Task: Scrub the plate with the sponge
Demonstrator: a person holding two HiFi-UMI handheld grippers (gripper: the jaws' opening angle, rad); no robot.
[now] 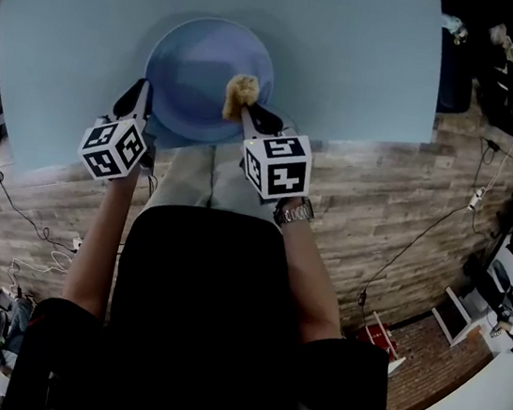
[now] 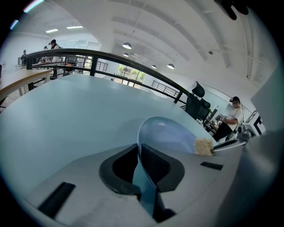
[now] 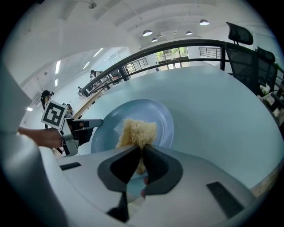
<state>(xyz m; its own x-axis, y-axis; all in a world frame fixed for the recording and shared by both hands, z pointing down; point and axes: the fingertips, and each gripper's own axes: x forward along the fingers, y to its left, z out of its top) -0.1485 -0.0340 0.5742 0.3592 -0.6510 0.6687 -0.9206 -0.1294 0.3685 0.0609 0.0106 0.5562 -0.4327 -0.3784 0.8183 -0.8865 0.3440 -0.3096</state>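
Looking down from the head, two bare arms are seen reaching out over a black top. A silver wristwatch (image 1: 293, 211) is worn on the right arm. A wooden plank floor (image 1: 410, 192) is seen under the person.

Next, a gripper is held in each hand, and each one has a white cube with black squares on it. The left gripper (image 2: 138, 153) is closed on the near left rim of a round pale blue plate (image 1: 200, 68). The thin rim is pinched tight between its two black jaws. Whether the plate lies flat or is tipped up a little cannot be told.

The right gripper (image 3: 141, 155) is closed on a fluffy yellow sponge (image 3: 137, 131). The bottom of the sponge is squeezed between the jaws, and the rest sticks out past the tips. The sponge is pressed down on the plate, on the right side of its middle. From the left gripper view, the sponge is seen at the far right edge of the plate.

The plate is set on a big pale blue table (image 1: 355, 43), close to the near edge, just in front of the person. The rest of the tabletop is spread out wide behind it.

Farther off, a dark curved railing (image 2: 133, 62) is seen past the table. A black office chair (image 3: 239, 33) is placed at the far side. Round lamps are lit on the white ceiling. A few people are seen far away, too small to tell much about.
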